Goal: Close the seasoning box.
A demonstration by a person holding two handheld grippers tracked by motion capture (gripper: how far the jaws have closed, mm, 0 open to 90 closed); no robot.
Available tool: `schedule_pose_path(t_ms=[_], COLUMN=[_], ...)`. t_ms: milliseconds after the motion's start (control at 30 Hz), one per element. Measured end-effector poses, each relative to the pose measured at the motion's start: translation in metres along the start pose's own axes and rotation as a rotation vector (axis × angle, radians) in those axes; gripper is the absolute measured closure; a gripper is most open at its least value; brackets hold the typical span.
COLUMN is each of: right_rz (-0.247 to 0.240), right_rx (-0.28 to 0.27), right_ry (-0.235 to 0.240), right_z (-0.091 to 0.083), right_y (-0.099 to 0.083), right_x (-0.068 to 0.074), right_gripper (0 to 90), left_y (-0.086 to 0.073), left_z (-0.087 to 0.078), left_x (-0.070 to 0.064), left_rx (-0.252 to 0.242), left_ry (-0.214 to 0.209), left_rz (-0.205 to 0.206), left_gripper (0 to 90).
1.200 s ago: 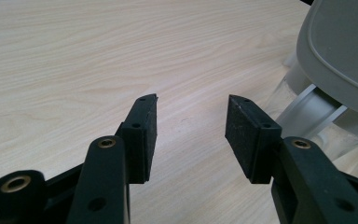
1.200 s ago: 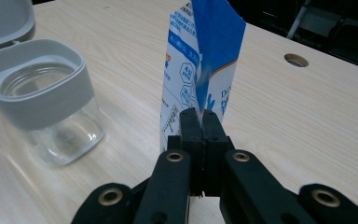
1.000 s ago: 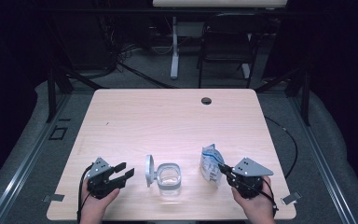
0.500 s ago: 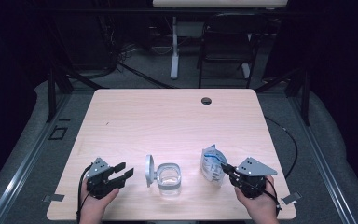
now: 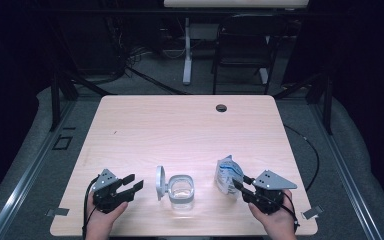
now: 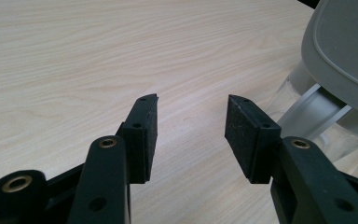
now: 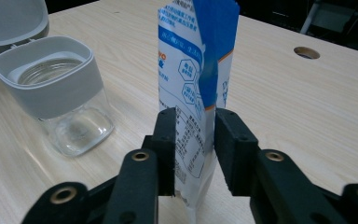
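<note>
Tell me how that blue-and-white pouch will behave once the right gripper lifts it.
The pouch is thin printed film, creased where the right gripper pinches it, so it will probably flop and buckle. It looks flat, likely light. The glossy film may slip. Its torn blue top is open, so tilting could spill contents.

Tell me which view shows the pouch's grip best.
The right gripper view: the right gripper has both pads pressing the blue-and-white pouch low down. The high view shows the pouch small; the left gripper view faces the jar.
</note>
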State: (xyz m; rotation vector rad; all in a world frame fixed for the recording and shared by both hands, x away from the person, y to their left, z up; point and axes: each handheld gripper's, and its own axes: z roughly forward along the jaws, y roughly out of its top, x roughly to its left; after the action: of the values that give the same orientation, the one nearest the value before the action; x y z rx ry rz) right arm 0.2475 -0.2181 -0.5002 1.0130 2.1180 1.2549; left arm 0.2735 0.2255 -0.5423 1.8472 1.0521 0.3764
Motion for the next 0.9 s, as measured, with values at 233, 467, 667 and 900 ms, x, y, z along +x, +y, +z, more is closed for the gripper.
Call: schedule_pose_path(t_ms=[233,467,667,900], right_rz=[0.000,0.015,0.006,-0.003], right_rx=[0.016,0.012,0.023,0.026], right_ry=[-0.006,-0.013,-0.023,-0.028], right_z=[0.010,0.023,0.028,0.035], right_y=[-0.005,-0.015,-0.022,-0.030], right_x=[0.002,0.004,0.005,0.004], right_gripper=[62.3,52.6,50.3,48.8], left_y=[-0.001,0.000,0.000,0.000], left_z=[-0.001,-0.002,-0.002,-0.002], left_x=[0.002,0.003,0.004,0.004], left_rx=[-0.002,-0.003,-0.004,0.000], left_ry=[0.001,0.008,0.009,0.005], left_rz=[-0.004,-0.004,-0.004,-0.011], left_gripper=[54.4,54.6,54.6,54.6])
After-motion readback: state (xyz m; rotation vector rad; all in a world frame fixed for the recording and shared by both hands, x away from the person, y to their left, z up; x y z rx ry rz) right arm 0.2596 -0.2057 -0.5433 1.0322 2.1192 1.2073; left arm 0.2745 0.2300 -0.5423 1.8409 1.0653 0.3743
